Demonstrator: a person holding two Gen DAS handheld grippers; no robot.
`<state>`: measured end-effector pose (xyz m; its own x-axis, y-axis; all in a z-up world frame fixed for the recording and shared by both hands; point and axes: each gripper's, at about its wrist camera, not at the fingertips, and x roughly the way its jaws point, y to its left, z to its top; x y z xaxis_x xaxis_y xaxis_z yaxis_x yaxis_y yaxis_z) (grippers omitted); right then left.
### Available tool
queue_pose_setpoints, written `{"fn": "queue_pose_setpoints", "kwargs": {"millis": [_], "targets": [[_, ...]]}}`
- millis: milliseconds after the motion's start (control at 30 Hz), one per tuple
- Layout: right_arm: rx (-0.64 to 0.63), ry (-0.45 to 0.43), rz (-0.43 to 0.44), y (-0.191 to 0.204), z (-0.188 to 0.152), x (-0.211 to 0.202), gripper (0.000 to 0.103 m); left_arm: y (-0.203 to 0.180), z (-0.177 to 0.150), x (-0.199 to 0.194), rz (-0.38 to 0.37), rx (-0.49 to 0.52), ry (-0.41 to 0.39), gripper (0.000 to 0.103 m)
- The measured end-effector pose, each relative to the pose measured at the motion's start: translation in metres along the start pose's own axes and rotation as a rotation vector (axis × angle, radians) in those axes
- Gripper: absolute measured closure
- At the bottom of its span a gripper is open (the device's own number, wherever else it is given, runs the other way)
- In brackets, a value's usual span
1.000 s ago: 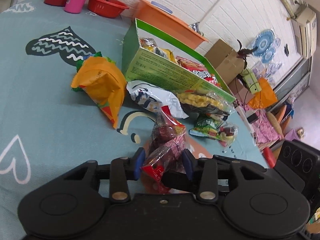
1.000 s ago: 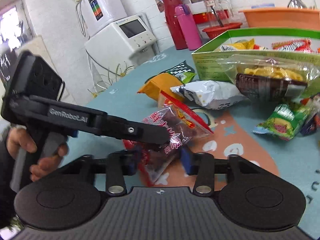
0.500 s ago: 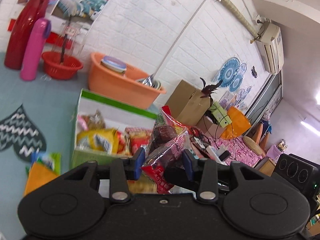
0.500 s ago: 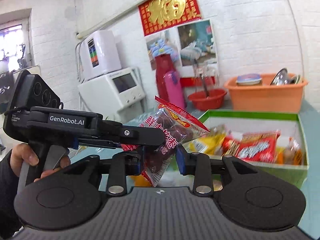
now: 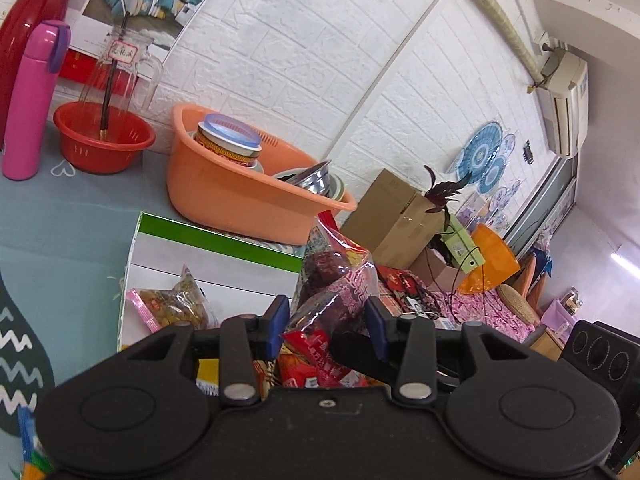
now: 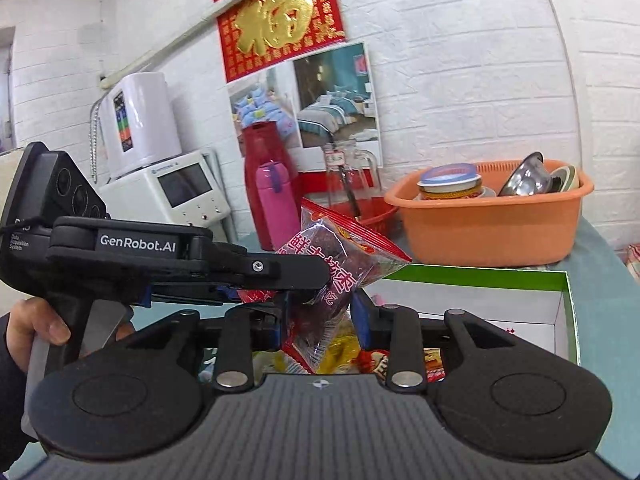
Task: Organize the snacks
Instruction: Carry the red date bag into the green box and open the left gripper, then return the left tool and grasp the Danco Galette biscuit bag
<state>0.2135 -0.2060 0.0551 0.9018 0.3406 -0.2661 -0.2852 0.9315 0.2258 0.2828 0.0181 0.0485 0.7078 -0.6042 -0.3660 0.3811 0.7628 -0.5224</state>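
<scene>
Left wrist view shows the left gripper (image 5: 327,322) with its blue fingers (image 5: 277,320) squeezing a clear bag of dark red snacks (image 5: 340,280), held up in the air over the green and white box (image 5: 224,240). Right wrist view shows the right gripper (image 6: 318,316) pinching the same bag of dark red snacks (image 6: 336,264) too, with the left gripper (image 6: 280,272) coming in from the side. More snack bags lie inside the box (image 6: 560,312), and an orange tub (image 6: 488,224) sits on the table behind it.
</scene>
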Motion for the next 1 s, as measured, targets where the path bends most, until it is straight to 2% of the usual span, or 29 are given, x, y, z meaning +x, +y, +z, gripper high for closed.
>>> {"fn": "queue_pose_setpoints", "kwargs": {"millis": [67, 133, 167, 200, 267, 300, 400, 533, 800, 1000], "targets": [[0.004, 0.005, -0.001, -0.006, 0.000, 0.007, 0.046, 0.005, 0.003, 0.008, 0.007, 0.000, 0.007, 0.046], [0.004, 0.012, -0.019, -0.011, -0.001, 0.014, 0.047, 0.010, 0.003, 0.018, 0.029, -0.002, 0.011, 0.033], [-0.008, 0.017, -0.038, -0.013, -0.002, 0.019, 0.047, 0.013, 0.003, 0.022, 0.052, -0.004, 0.013, 0.007], [-0.027, 0.026, -0.066, -0.014, -0.003, 0.025, 0.045, 0.016, 0.001, 0.025, 0.079, -0.010, 0.019, 0.000], [-0.066, 0.081, -0.123, -0.017, -0.008, 0.037, 0.011, 0.020, -0.003, 0.026, 0.151, -0.026, 0.018, 0.000], [-0.079, 0.102, -0.157, -0.018, -0.010, 0.039, 0.000, 0.022, -0.006, 0.025, 0.163, -0.024, 0.017, 0.000], [-0.119, 0.097, -0.180, -0.020, -0.018, 0.033, 0.000, 0.024, -0.010, 0.018, 0.166, -0.014, 0.030, 0.000], [-0.079, 0.083, -0.174, -0.019, -0.017, 0.014, 0.000, 0.013, -0.011, -0.001, 0.167, -0.009, 0.024, 0.000], [-0.102, 0.009, -0.188, 0.013, 0.000, -0.056, 0.000, -0.034, -0.017, -0.053, 0.152, -0.002, -0.015, 0.000], [-0.112, -0.021, -0.178, 0.034, 0.003, -0.113, 0.000, -0.061, -0.041, -0.071, 0.141, 0.043, 0.030, 0.000]]}}
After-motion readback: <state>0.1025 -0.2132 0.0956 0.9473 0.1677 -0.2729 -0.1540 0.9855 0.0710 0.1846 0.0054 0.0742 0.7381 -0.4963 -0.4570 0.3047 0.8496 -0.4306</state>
